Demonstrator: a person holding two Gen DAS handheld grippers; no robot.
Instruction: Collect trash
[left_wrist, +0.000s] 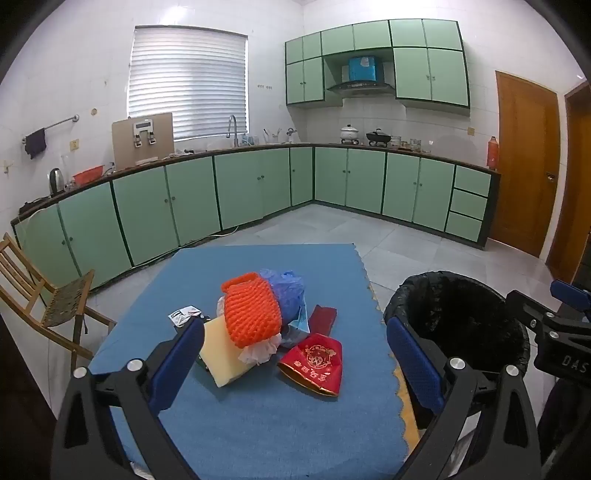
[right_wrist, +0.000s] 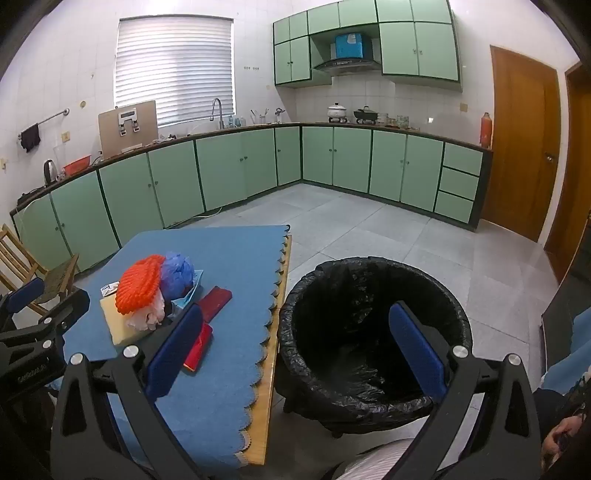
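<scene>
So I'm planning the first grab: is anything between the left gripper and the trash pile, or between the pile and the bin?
Nothing visible. The left gripper hangs open over bare blue cloth short of the trash pile. The lined bin stands open beside the table edge, nothing between.

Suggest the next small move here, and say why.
Probably bring the left tool forward and down onto the orange net topping the trash pile. Both tools are open and empty, the pile lies untouched on the blue cloth, and the lined bin beside the table looks empty.
</scene>
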